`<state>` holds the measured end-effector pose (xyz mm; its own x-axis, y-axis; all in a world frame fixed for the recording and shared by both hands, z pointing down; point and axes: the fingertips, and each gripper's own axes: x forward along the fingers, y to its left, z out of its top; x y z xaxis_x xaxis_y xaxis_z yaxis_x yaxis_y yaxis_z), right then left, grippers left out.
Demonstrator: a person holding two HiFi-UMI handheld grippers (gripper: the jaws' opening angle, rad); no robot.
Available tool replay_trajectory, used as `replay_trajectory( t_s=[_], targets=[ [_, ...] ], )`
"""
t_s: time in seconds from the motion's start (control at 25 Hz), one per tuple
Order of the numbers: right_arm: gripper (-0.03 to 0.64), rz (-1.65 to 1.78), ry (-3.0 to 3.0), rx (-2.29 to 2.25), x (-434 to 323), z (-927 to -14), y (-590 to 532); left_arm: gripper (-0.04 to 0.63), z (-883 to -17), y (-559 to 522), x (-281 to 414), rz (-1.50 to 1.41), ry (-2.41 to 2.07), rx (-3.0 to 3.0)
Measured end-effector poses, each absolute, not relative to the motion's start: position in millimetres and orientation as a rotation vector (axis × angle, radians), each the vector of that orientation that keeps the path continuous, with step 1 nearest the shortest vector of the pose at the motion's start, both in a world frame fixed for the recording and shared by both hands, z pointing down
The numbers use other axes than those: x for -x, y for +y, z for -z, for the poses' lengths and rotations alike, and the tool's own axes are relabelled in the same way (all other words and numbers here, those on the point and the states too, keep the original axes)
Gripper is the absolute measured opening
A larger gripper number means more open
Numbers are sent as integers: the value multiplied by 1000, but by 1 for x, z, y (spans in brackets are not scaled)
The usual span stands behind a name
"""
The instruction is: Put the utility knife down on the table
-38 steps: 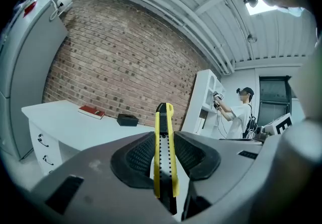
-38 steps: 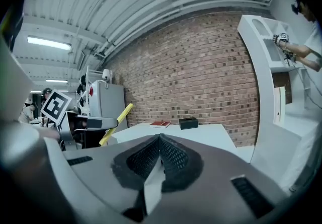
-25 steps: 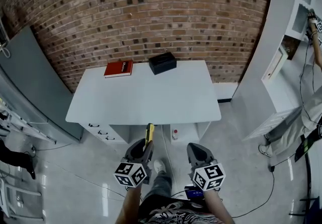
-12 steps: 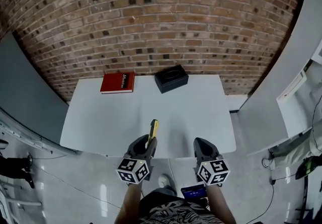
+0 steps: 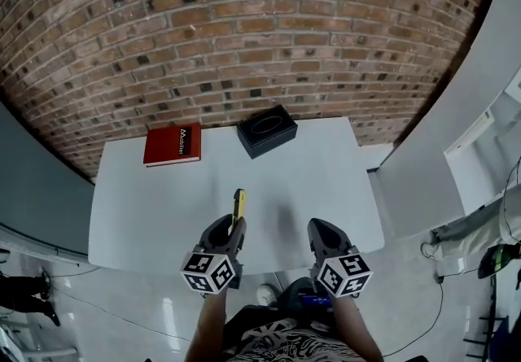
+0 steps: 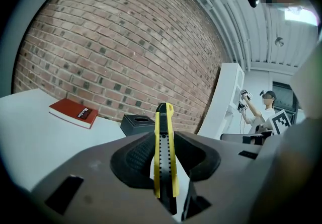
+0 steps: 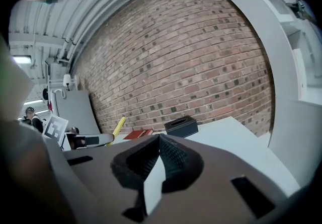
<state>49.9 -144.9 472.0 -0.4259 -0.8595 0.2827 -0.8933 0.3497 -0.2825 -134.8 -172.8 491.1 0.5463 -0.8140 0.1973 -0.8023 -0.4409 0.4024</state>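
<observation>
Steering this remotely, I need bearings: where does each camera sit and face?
Head view: on the person's head, facing steeply down at the table; forearms, left gripper, right gripper show.
Left gripper view: on the left gripper, facing the brick wall along jaws clamping the utility knife.
Right gripper view: on the right gripper, facing likewise; jaws closed, empty.
All share the red book and black box.

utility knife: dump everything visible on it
The utility knife is slim, with a yellow, plastic-looking body, a dark centre track with a row of small notches, and a dark tip; no bare blade shows. It is clamped edge-on between the ribbed fingers of the left gripper, rear end buried in the grip, front end projecting forward and tilted up toward the brick wall. It sits over the near part of the white table, apparently not touching it.
</observation>
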Motion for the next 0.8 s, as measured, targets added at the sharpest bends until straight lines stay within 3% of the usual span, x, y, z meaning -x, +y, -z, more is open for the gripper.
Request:
replay_trajectory(
  t_s=[0.8],
  targets=[
    [0,-592,-2394,-1628,-79,-503,-143,123,-524,-184,98,-53,-1235,-2320]
  ],
)
